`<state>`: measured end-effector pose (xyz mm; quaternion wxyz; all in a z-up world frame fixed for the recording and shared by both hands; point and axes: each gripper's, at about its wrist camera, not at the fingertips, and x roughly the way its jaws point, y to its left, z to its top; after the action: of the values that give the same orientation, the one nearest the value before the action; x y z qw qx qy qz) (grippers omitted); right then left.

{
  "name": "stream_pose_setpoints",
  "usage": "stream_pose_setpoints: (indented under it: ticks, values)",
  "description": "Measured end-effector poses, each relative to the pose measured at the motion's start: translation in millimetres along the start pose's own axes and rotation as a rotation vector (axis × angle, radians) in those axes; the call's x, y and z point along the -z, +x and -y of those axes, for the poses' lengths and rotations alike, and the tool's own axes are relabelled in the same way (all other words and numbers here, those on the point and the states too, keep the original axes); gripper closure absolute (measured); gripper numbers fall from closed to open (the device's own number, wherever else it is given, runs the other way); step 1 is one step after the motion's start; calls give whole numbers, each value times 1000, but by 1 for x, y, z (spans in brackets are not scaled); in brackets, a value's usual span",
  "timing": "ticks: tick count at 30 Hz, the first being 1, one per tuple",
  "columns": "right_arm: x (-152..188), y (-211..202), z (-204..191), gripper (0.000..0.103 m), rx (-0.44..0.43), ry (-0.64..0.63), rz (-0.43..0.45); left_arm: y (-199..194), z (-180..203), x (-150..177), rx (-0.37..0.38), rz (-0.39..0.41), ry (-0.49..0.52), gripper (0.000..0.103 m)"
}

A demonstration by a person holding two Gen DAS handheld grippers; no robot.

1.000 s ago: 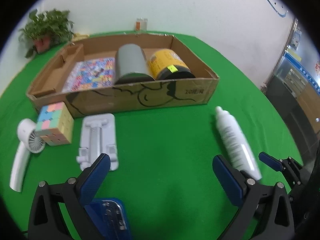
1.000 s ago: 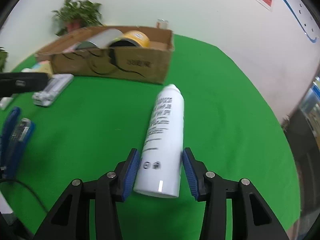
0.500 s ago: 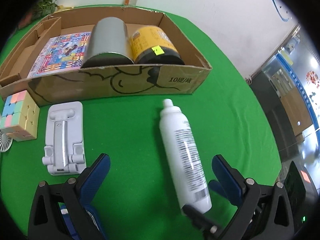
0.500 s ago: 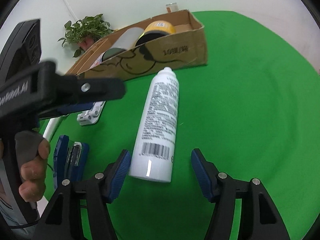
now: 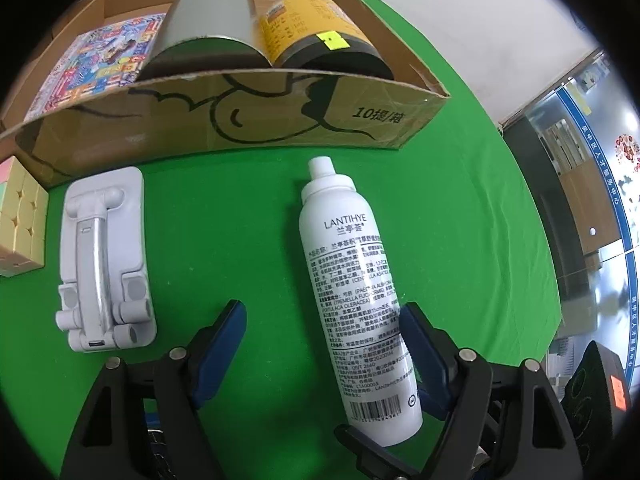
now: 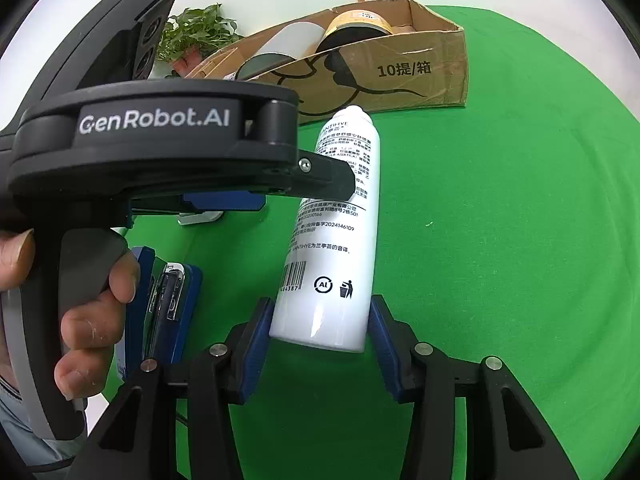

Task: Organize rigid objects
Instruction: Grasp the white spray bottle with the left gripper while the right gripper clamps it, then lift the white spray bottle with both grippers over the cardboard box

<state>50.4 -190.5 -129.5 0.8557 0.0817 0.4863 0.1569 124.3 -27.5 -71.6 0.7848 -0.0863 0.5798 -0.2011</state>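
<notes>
A white spray bottle point(image 5: 354, 280) lies on the green cloth, nozzle toward the cardboard box point(image 5: 280, 108). It also shows in the right wrist view point(image 6: 336, 232). My left gripper point(image 5: 324, 344) is open over the bottle's lower half; its right pad is close to the bottle, its left pad well apart. My right gripper point(image 6: 318, 344) is open with its pads on either side of the bottle's base, close to it but not squeezing. The left gripper's body point(image 6: 152, 148) fills the left of the right wrist view.
The box holds a grey cylinder point(image 5: 208, 28), a yellow can point(image 5: 316, 24) and a colourful booklet point(image 5: 96, 56). A white phone stand point(image 5: 104, 256) and pastel cube point(image 5: 20, 216) lie left of the bottle. A blue stapler point(image 6: 168, 300) lies near my left hand.
My left gripper has swung right and come over the bottle, narrowing a little. My right gripper opened from its grip on the bottle and now sits loosely around the base.
</notes>
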Motion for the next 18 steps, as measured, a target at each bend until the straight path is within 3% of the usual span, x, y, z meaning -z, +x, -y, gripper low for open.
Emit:
stream_pose_setpoints:
  ticks: [4,12,18]
  values:
    - [2,2,-4,57,6,-18,3,14,2,-3,56,-51,-25,31]
    - [8,6,-20,57,-8,-95,-9,18,15,1,-3,-36,33,50]
    - [8,15,-27,57,-4,-102,-6,16,12,4,1,-12,36,51]
